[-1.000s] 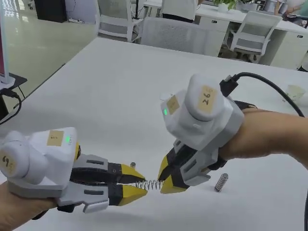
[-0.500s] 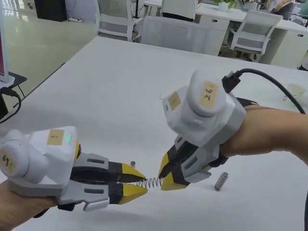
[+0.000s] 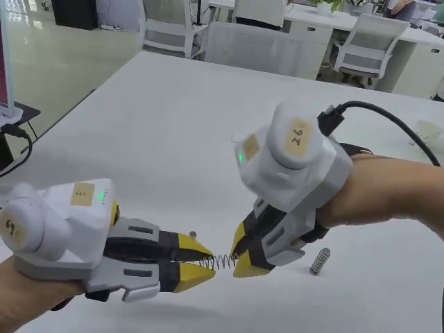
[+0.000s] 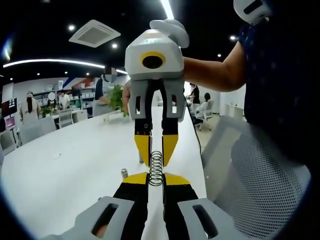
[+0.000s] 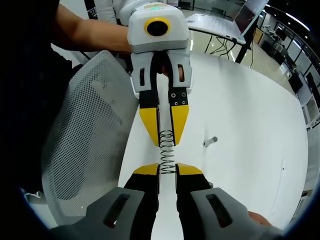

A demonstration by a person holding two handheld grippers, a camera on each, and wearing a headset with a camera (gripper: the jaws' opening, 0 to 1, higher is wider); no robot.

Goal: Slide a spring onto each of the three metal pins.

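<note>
one spring [image 3: 222, 262] strung between left tool [image 3: 198, 262] and right tool [image 3: 243, 260], each pinching an end
head view: second spring [image 3: 318, 261] loose on desk [image 3: 173, 139]; right gripper view: one pin [image 5: 210, 141]

The left gripper [image 3: 210, 263] and right gripper [image 3: 239, 262] each have a white housing, black jaw arms, yellow tips and a green indicator light. The spring [image 3: 223, 262] between them is bright silver; the desk [image 3: 173, 125] is plain white.
</note>
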